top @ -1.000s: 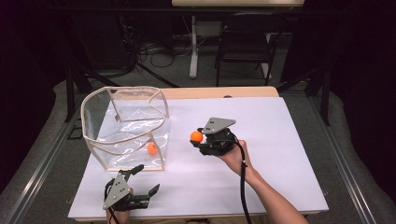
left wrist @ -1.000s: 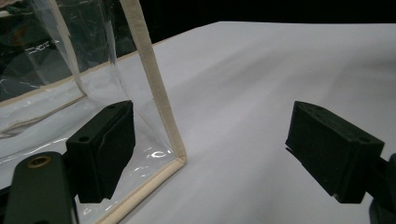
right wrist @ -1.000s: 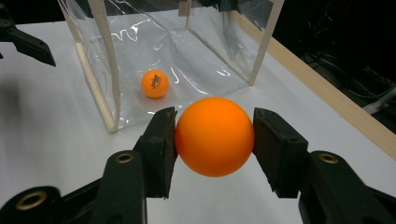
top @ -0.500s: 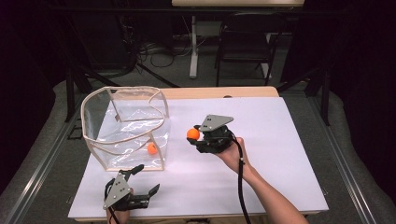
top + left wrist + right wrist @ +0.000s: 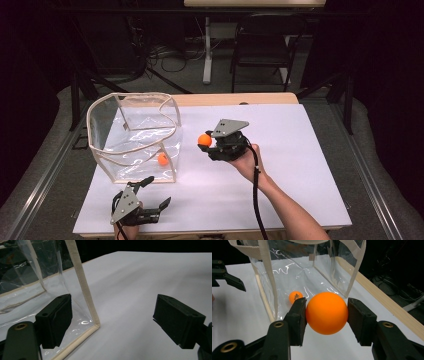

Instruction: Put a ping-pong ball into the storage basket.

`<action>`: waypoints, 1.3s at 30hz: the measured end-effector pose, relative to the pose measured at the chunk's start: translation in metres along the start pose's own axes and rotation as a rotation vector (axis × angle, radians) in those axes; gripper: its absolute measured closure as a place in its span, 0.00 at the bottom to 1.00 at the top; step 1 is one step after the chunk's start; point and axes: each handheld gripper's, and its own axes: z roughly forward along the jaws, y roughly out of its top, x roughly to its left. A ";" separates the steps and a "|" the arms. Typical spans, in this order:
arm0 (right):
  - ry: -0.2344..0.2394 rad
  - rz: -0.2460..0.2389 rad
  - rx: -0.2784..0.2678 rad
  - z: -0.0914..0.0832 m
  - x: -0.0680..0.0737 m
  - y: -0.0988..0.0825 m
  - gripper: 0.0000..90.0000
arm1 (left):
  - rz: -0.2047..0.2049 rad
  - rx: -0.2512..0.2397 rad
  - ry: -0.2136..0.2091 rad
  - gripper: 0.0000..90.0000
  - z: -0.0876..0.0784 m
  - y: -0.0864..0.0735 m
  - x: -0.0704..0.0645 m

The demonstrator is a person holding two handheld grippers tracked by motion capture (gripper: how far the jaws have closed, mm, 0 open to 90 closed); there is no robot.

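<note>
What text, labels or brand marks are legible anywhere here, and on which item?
None readable.
Small orange ball inside the clear bag: a dark printed mark, too small and blurred to read.
Orange ball in the right gripper: no print on the visible side.
Clear bag, left gripper, right gripper: no lettering visible.

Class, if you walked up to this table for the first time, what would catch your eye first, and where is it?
The orange ball clamped between the right gripper's jaws, held above the white table beside the clear bag. A second orange ball lies inside that bag at its near right corner. The left gripper rests open at the table's near edge.
</note>
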 end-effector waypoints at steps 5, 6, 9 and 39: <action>0.001 -0.005 -0.005 0.000 0.000 0.004 0.56 | 0.000 -0.001 0.000 0.17 0.000 0.000 0.000; 0.002 -0.006 -0.007 0.001 0.000 0.004 0.56 | 0.000 -0.001 0.000 0.17 0.000 0.000 0.000; 0.001 -0.007 -0.012 0.001 0.000 0.006 0.56 | 0.000 -0.003 -0.001 0.17 0.000 0.000 0.000; -0.001 -0.019 -0.041 0.002 0.001 0.021 0.56 | 0.000 -0.004 -0.001 0.17 -0.001 0.000 0.000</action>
